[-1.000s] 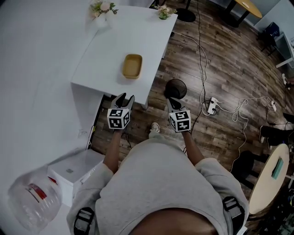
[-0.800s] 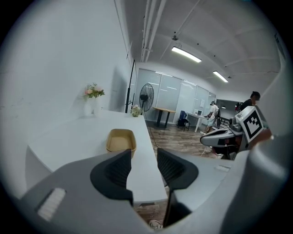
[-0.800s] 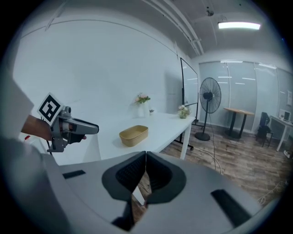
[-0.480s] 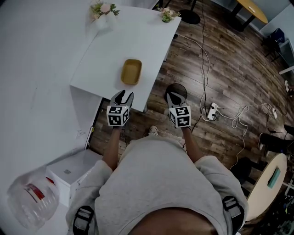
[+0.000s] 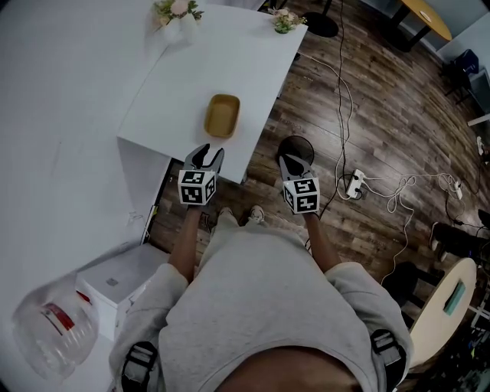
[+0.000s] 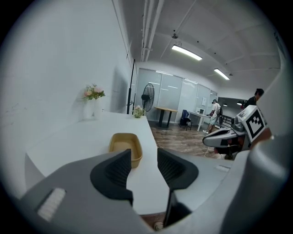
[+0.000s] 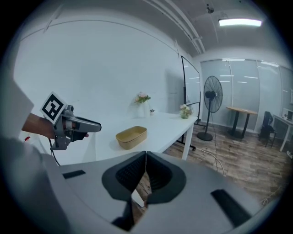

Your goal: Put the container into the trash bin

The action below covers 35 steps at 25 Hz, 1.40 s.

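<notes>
A tan oblong container (image 5: 222, 115) lies on the white table (image 5: 184, 92) near its front edge; it also shows in the left gripper view (image 6: 124, 147) and the right gripper view (image 7: 131, 136). My left gripper (image 5: 207, 156) hovers open over the table's front edge, just short of the container. My right gripper (image 5: 293, 162) is shut with nothing in it, held over the black round trash bin (image 5: 295, 147) on the floor beside the table. The bin is partly hidden behind it.
Two small flower vases (image 5: 177, 19) (image 5: 284, 19) stand at the table's far end. Cables and a power strip (image 5: 354, 182) lie on the wood floor to the right. A white box (image 5: 121, 283) and a clear jug (image 5: 47, 329) sit at lower left.
Both grippers have drifted slightly forward toward the table edge; the left one now sits closer to the container. Jaw states are unchanged.
</notes>
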### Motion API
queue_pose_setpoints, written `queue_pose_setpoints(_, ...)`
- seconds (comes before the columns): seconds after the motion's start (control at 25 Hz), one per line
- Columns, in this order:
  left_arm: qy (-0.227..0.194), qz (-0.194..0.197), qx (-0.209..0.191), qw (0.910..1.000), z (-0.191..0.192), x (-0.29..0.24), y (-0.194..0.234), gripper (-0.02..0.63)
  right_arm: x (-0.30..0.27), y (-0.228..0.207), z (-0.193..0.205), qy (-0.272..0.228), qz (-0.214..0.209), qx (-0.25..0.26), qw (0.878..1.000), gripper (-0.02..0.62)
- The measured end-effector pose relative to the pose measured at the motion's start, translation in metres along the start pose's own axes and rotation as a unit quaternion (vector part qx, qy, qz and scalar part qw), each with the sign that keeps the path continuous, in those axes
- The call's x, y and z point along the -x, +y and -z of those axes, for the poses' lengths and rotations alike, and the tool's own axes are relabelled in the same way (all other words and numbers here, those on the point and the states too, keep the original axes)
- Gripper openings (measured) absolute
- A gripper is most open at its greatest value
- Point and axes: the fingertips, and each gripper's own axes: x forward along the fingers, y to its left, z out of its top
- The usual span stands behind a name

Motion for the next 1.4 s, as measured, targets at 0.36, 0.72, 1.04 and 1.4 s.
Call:
queue_pose_setpoints(0.36, 0.012, 0.033, -0.012, 0.9993, -0.002, -0.009, 0.022, 0.188, -0.016, 0.014, -0.005, 0.009, 0.026, -0.012, 1.000, 0.014)
queue_pose_setpoints(0.72, 0.026, 0.062, -0.029, 0.9974, -0.003, -0.026, 0.040, 0.188, -0.033, 0.019, -0.010, 0.015, 0.048, -0.020, 0.999, 0.014)
queue_pose_setpoints(1.04, 0.051, 0.093, -0.095, 0.9898, -0.001, -0.042, 0.040, 0.188, -0.033, 0.015, -0.006, 0.025, 0.069, -0.022, 0.997, 0.014)
queue_pose_setpoints(1.4, 0.104, 0.132, -0.272, 0.9475, 0.012, -0.061, 0.026, 0.187, -0.031, -0.002, -0.002, 0.022, 0.090, -0.048, 0.995, 0.014)
